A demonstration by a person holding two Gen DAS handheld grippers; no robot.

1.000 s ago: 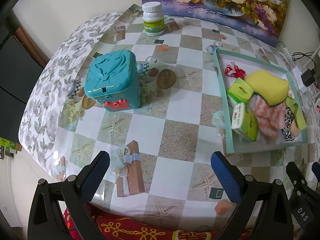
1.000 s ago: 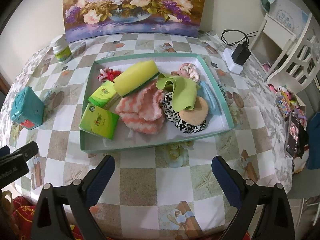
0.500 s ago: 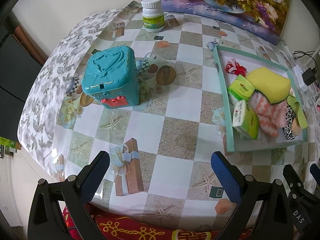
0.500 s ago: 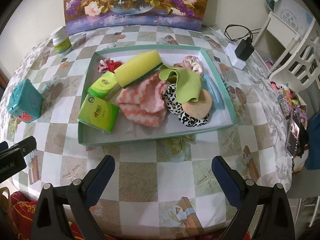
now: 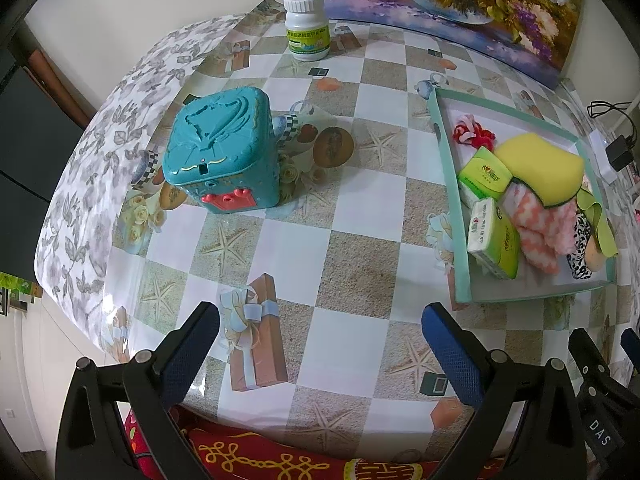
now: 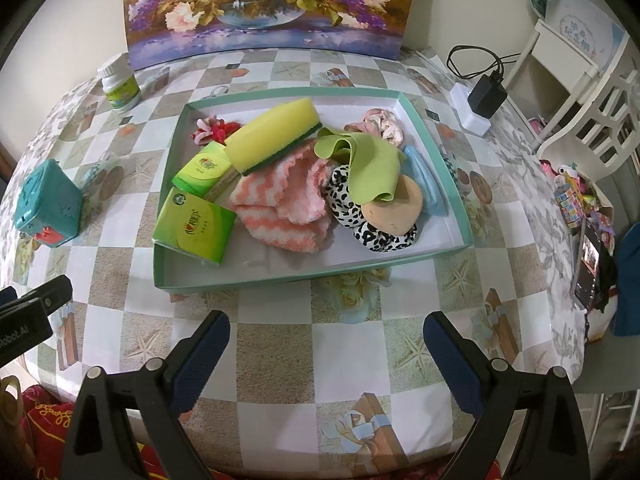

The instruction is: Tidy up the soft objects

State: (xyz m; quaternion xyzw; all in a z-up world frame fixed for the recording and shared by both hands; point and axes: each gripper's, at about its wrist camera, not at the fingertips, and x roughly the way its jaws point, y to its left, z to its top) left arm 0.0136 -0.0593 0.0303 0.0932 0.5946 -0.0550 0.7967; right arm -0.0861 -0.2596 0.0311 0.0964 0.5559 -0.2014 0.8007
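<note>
A teal-rimmed tray (image 6: 280, 278) (image 5: 460, 264) on the checked tablecloth holds the soft things: a yellow sponge (image 6: 276, 134) (image 5: 540, 164), a pink and white fluffy cloth (image 6: 284, 204), two green tissue packs (image 6: 194, 228), a lime cloth (image 6: 372, 168), a leopard scrunchie (image 6: 376, 236), a tan puff (image 6: 396, 208) and a red hair tie (image 6: 214, 130). My right gripper (image 6: 326, 344) is open above the table's front edge, short of the tray. My left gripper (image 5: 320, 338) is open too, left of the tray, with nothing between its fingers.
A teal plastic box (image 5: 222, 156) (image 6: 46, 204) stands on the table's left part, a white pill bottle (image 5: 307, 26) (image 6: 120, 84) at the back. A flower painting (image 6: 272, 4) leans on the wall. A charger and cable (image 6: 486, 94) lie back right, a white chair (image 6: 580, 92) beyond.
Both grippers have drawn back and upward slightly, so the tray and teal box sit a bit farther off. Both stay open and nothing on the table has moved.
</note>
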